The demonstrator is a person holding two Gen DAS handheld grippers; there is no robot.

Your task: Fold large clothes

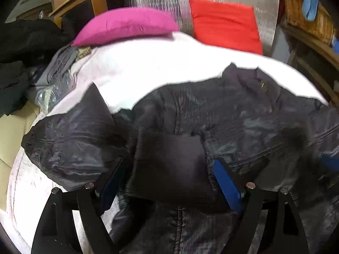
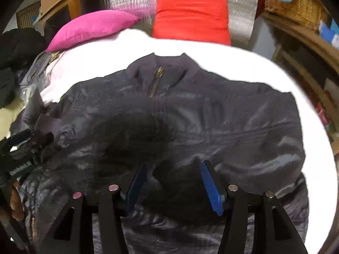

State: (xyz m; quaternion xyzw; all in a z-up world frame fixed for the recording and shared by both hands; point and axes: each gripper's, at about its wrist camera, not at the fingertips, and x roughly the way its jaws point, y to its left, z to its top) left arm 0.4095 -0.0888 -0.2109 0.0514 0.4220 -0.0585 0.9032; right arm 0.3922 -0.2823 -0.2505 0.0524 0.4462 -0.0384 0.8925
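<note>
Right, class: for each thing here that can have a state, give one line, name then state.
Dark shiny zip-front jacket: spread flat on the bed, front up, zipped.
Dark ribbed sleeve cuff: folded onto the jacket's front.
Left gripper: open, straddling the cuff.
Right gripper: open, holding nothing.

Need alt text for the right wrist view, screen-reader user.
A dark jacket lies flat, front up, collar away from the camera, on a white bed cover, with the open right gripper over its lower half. A magenta pillow and red cushion sit behind; the left gripper shows at the left edge.
</note>
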